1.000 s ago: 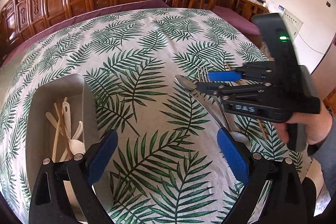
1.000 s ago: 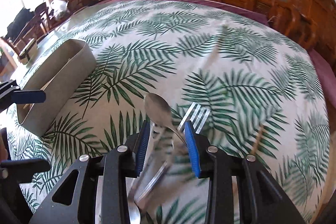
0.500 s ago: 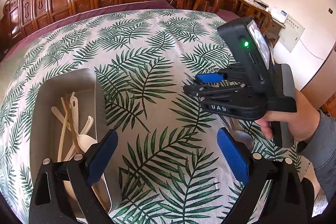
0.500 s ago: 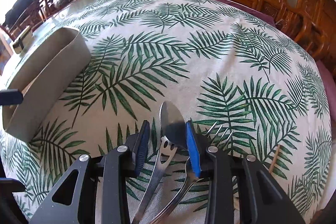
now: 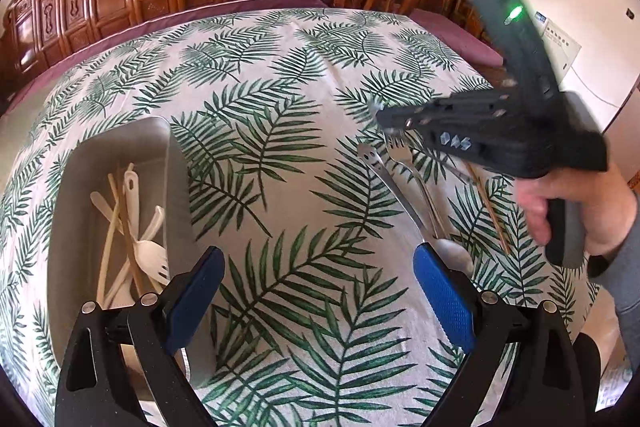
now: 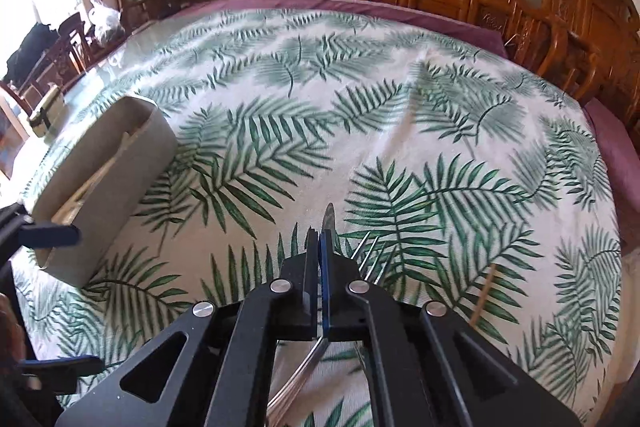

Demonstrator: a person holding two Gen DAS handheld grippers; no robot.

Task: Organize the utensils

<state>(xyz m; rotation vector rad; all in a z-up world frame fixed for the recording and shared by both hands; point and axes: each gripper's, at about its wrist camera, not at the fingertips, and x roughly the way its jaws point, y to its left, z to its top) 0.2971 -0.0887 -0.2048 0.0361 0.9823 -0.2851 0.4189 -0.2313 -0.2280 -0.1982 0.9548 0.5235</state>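
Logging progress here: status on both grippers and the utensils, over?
Right hand-held gripper shut on metal spoon. Left hand-held gripper open, empty. Fork and chopstick lie beside the spoon; nothing between it and bin.

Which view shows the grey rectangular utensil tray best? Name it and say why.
The left wrist view: it looks down into the grey rectangular tray and shows the cream plastic utensils lying inside. The right wrist view shows only the tray's outer wall from the side, at the left edge; its contents are barely visible there.

Green palm-leaf tablecloth [image 5: 304, 195], grey bin [image 5: 176, 187]
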